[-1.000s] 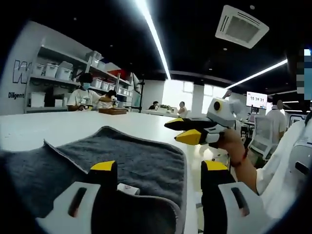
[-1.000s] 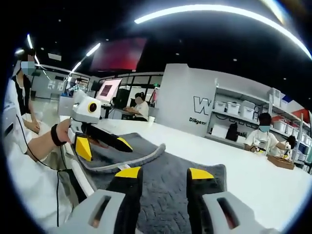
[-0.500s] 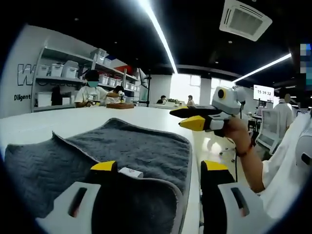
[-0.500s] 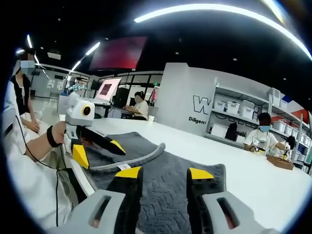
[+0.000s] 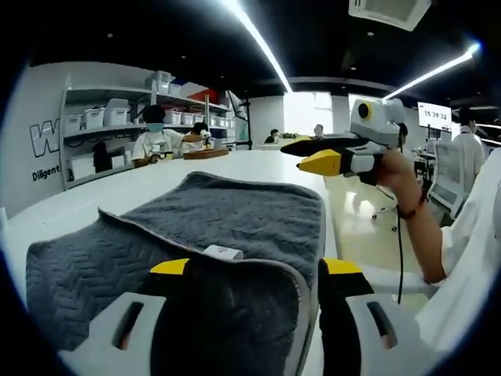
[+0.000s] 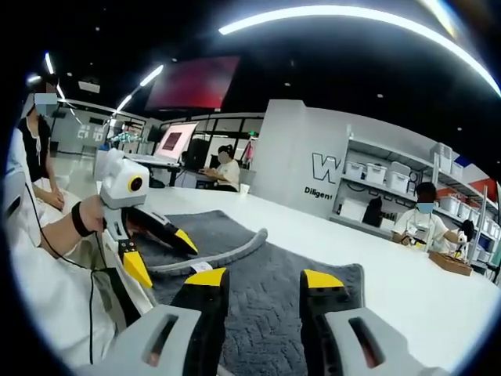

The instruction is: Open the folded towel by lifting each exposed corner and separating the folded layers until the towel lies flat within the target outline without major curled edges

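Towel [image 5: 219, 227] unfolding: partway, not flat yet.
Grey herringbone-weave terry with a pale bound hem lies on the white table [image 5: 70, 207]; one layer is doubled over near the white label [image 5: 223, 252], hem curling up in the right gripper view. Left gripper [image 5: 254, 270] jaws apart, straddling the raised fold; right gripper [image 6: 254, 280] jaws apart, empty above the cloth. Left to do, I'd say: open that layer, smooth edges. No target outline visible.

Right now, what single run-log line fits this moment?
towel: grey, partly folded on white table | left gripper: open around raised near edge | right gripper: open above towel | white label exposed
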Motion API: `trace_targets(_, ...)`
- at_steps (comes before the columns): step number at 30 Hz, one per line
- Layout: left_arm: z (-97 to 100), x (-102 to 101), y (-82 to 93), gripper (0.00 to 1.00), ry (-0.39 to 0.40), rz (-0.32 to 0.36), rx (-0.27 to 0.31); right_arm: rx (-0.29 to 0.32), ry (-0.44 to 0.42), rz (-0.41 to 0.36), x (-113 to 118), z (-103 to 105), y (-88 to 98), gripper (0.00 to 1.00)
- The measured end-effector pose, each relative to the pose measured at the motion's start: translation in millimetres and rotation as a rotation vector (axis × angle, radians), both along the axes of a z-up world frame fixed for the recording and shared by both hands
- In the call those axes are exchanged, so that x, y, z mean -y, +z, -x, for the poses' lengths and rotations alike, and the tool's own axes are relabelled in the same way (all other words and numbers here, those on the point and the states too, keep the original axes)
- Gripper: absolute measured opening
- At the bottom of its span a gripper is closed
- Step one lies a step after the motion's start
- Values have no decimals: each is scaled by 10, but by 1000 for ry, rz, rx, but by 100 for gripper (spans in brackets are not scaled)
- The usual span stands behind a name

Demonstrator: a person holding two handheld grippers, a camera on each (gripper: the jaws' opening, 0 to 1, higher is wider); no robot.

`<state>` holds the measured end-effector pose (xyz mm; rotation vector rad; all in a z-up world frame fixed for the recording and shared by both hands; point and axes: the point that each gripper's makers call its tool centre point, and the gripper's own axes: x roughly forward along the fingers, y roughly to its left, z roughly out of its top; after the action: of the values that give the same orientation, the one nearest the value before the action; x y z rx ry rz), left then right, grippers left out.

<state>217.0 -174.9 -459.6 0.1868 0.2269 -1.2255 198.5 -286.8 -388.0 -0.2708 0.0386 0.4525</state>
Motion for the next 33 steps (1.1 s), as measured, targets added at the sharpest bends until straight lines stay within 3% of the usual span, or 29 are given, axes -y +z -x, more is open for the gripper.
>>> trace_targets(11,-8,-29,-102,61,38,-65,26,1,-3,-2,5,8,3,32)
trace_targets(20,-107,-187,-9,58,100,-71,77,-1,3,-1,-16,3,-2,32)
trace_targets(25,-37,-256,-28,58,113,-102,109,-6,3,-1,-16,-1,-15,32)
trace_targets(33,-43,-223,-50,55,133,-109,118,-1,6,3,-37,0,3,32)
